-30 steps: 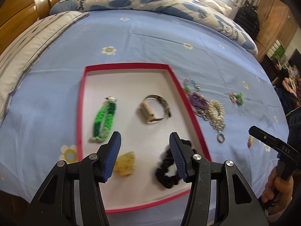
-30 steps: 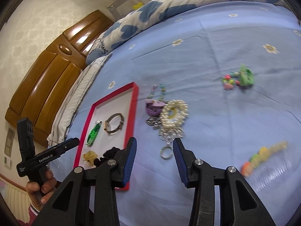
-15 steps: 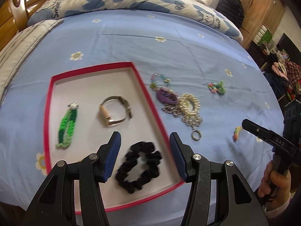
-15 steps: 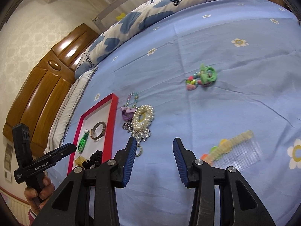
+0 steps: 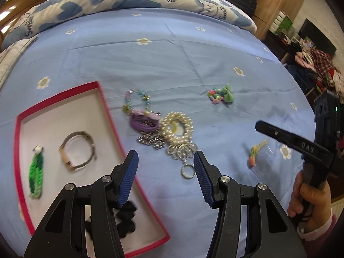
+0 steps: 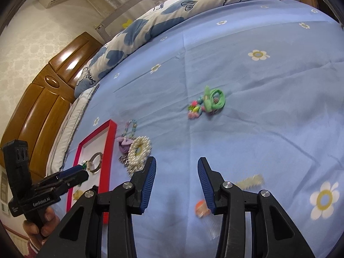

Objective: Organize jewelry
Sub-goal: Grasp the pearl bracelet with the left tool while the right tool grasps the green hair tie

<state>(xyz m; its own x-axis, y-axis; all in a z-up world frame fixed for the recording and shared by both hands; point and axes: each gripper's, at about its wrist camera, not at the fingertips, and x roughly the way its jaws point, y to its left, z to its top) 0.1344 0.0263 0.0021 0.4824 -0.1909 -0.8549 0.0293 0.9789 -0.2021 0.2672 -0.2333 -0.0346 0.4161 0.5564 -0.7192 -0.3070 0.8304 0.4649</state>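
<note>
Blue bedsheet (image 5: pixel 172 60), left hand-held gripper (image 5: pixel 165 176) shifted from tray (image 5: pixel 111 120) toward ring (image 5: pixel 188 171)

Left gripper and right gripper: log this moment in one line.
left gripper: open, over ring | right gripper: open, empty | tray: partly filled

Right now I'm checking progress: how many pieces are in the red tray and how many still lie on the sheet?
In the red tray: 4 (green bracelet, watch, black scrunchie, yellow piece)
On the sheet: 7, though the cluster overlaps
Total: 11
</note>
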